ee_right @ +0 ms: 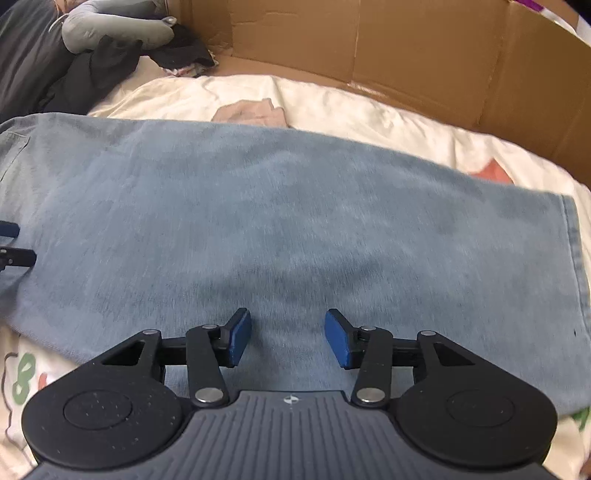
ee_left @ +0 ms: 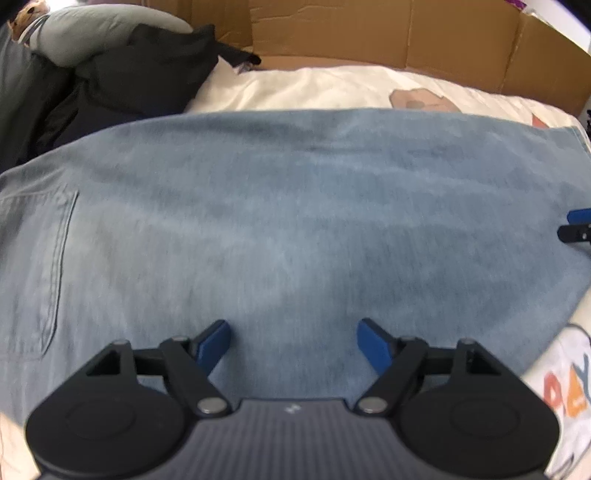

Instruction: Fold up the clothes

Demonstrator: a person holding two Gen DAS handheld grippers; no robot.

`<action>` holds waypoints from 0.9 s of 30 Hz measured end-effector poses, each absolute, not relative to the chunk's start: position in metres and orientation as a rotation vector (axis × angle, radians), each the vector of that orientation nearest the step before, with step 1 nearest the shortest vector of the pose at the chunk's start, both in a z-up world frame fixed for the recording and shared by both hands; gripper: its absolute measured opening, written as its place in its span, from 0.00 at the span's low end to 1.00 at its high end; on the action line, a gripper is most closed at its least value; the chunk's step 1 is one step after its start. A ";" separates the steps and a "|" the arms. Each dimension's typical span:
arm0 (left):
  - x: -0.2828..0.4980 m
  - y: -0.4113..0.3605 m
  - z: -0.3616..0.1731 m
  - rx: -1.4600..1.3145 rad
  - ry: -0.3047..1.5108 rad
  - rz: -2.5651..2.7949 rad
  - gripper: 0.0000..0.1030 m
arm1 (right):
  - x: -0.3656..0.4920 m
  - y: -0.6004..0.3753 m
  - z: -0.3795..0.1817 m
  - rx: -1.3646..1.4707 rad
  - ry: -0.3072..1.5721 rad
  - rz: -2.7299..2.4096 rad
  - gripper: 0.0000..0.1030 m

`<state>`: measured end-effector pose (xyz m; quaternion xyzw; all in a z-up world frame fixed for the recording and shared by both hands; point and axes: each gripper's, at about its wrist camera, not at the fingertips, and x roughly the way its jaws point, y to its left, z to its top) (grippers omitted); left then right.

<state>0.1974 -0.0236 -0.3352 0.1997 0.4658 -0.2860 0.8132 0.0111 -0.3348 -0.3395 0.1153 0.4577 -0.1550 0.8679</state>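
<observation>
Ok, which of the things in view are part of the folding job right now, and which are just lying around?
Part of the job:
- jeans, spread flat on the bedsheet
- left gripper, open above the jeans
- right gripper, open above the jeans

Just lying about:
- cardboard box behind
- dark clothes heaped at the back left
- grey garment on that heap

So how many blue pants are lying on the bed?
1. The jeans lie spread flat across the white bedsheet, under both open tools. Dark clothes piled at the far left could hide more.
</observation>
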 end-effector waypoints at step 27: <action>0.302 -0.090 -0.335 0.429 0.904 -0.581 0.66 | 0.082 -0.376 -0.337 0.313 0.933 -0.364 0.50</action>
